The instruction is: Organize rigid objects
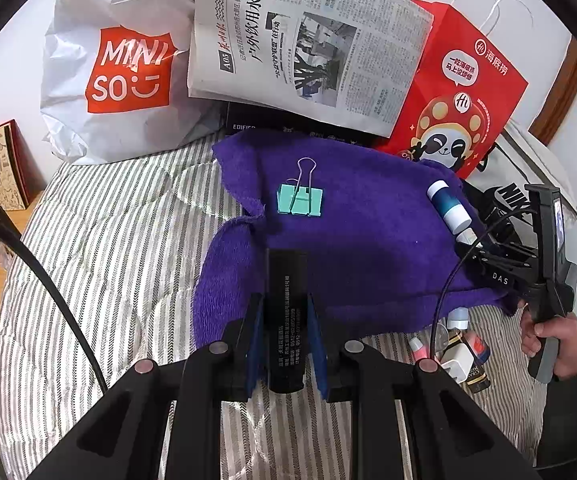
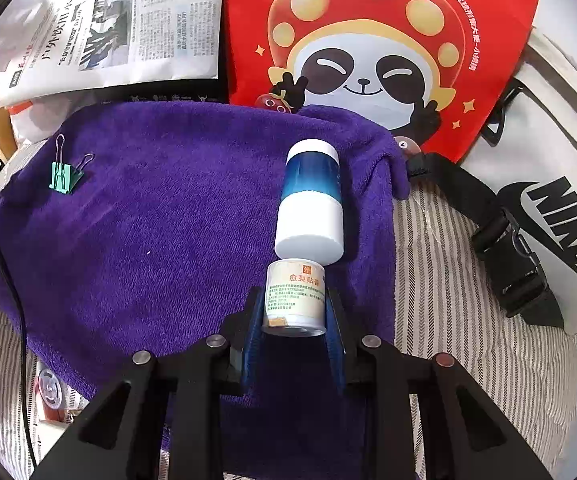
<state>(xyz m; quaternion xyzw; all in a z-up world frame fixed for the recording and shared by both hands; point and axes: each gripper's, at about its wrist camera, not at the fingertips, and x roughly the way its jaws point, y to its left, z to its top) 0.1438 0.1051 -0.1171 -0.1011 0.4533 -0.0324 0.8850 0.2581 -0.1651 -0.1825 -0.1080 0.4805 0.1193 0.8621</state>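
The left gripper (image 1: pixel 286 332) pinched a black stick (image 1: pixel 287 312); the right gripper (image 2: pixel 294 320) clamped a small white roll (image 2: pixel 294 296), touching the blue-white bottle (image 2: pixel 311 204) at twelve o'clock; nudged, that bottle might have rolled off the purple towel (image 2: pixel 160 232).

White bag (image 1: pixel 104 92) reads MINISO, pouch (image 2: pixel 548 216) NIKE

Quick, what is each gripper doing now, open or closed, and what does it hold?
Left gripper: closed on a black bar.
Right gripper: closed on a small white jar, beside the blue and white bottle.
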